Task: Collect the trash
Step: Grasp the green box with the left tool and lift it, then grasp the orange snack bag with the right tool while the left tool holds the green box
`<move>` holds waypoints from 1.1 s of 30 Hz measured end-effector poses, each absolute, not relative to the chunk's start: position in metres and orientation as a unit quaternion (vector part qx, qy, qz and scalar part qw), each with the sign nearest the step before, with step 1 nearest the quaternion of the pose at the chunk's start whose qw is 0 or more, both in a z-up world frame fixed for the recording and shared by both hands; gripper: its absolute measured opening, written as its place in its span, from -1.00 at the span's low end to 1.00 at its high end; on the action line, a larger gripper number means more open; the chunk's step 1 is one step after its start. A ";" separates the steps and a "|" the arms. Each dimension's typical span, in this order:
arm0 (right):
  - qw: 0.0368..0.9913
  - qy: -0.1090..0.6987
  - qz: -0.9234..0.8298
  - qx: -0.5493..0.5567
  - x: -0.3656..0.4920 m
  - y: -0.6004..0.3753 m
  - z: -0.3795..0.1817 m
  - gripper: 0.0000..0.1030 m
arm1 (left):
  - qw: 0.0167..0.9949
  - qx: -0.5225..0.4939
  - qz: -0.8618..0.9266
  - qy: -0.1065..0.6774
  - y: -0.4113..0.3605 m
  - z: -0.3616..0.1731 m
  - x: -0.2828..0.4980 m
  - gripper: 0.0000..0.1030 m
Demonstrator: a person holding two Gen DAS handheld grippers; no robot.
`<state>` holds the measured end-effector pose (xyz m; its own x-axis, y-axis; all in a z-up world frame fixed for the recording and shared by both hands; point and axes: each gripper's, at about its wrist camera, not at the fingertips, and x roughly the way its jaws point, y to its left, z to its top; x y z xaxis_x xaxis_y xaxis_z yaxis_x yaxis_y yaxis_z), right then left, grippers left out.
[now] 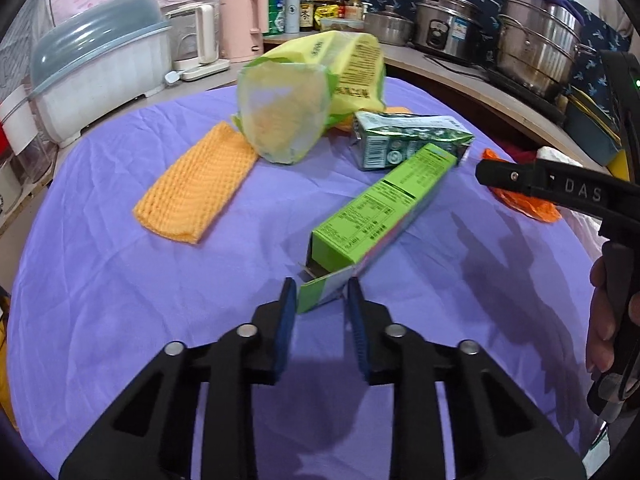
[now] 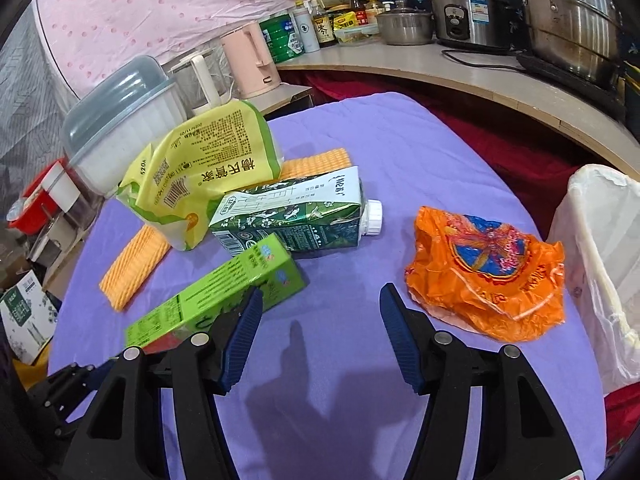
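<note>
A long green box (image 1: pixel 380 208) lies on the purple cloth (image 1: pixel 120 300). Its open near end sits between the blue pads of my left gripper (image 1: pixel 321 294), which is shut on it. Behind the box lie a flattened green milk carton (image 1: pixel 404 140) and a yellow-green food bag (image 1: pixel 304 96). In the right wrist view my right gripper (image 2: pixel 320 300) stands open over bare cloth with nothing between its fingers. The green box (image 2: pixel 216 292) is to its left and a crumpled orange plastic bag (image 2: pixel 488 276) to its right. The milk carton (image 2: pixel 296 216) and yellow bag (image 2: pixel 208 168) lie further back.
An orange knitted cloth (image 1: pixel 196 184) lies left of the yellow bag. A bin with a white liner (image 2: pixel 600 248) stands at the table's right edge. A covered white dish tub (image 2: pixel 120 128), kettles, bottles and steel pots (image 2: pixel 468 12) crowd the counter behind. A hand (image 1: pixel 604 320) holds the right gripper.
</note>
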<state>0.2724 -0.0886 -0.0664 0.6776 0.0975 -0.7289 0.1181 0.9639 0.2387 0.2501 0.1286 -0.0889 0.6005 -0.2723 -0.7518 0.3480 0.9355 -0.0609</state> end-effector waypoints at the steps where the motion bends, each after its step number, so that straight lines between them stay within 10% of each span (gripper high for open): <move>1: 0.906 0.400 -0.007 0.136 0.269 -0.091 -0.065 0.14 | 0.894 0.047 -0.178 0.409 0.126 -0.088 0.246 -0.56; 9: 0.906 0.393 -0.019 0.153 0.241 -0.114 -0.060 0.14 | 0.895 0.025 -0.199 0.397 0.105 -0.075 0.217 -0.60; 10: 0.906 0.392 -0.021 0.155 0.237 -0.118 -0.059 0.14 | 0.896 0.018 -0.199 0.396 0.102 -0.073 0.215 -0.96; 33: 0.907 0.373 -0.067 0.185 0.208 -0.197 -0.059 0.14 | 0.911 -0.040 -0.187 0.366 0.020 -0.014 0.228 -0.98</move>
